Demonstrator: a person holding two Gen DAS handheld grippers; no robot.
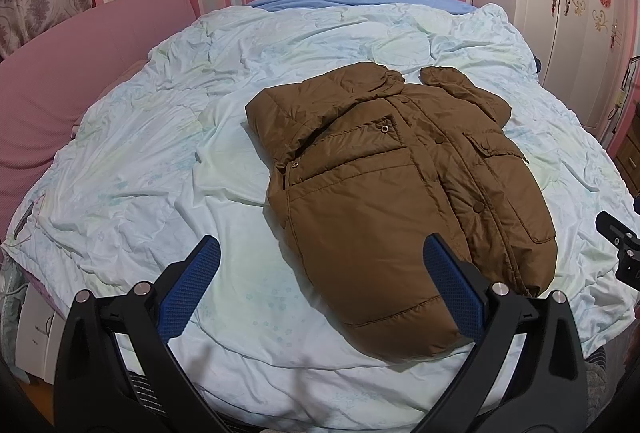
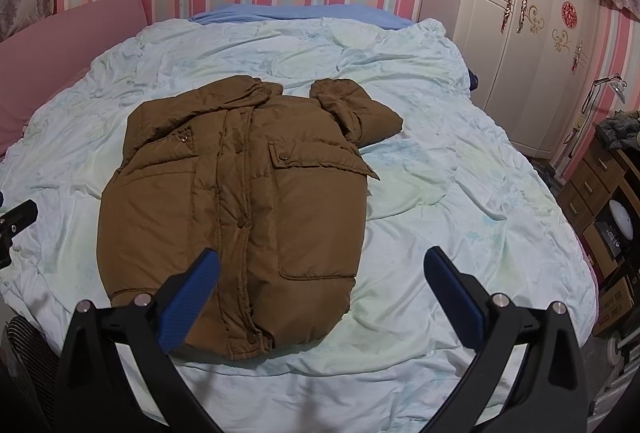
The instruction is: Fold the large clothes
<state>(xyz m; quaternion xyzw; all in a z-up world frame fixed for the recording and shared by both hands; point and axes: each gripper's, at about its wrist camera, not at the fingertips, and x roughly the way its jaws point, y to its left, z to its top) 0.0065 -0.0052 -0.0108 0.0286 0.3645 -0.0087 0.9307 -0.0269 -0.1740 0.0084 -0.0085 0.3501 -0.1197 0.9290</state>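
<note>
- Left wrist view: a brown puffer jacket (image 1: 384,193) lies front-up on the bed's pale crumpled quilt (image 1: 140,161), sleeves tucked in, its hem nearest the camera.
- Its snap placket is fastened; flap pockets sit on either side.
- The left claw (image 1: 320,289) is spread wide and holds nothing, above the hem's left corner.
- Right wrist view: the right claw (image 2: 320,293) is likewise spread and empty, over the hem's right corner.
</note>
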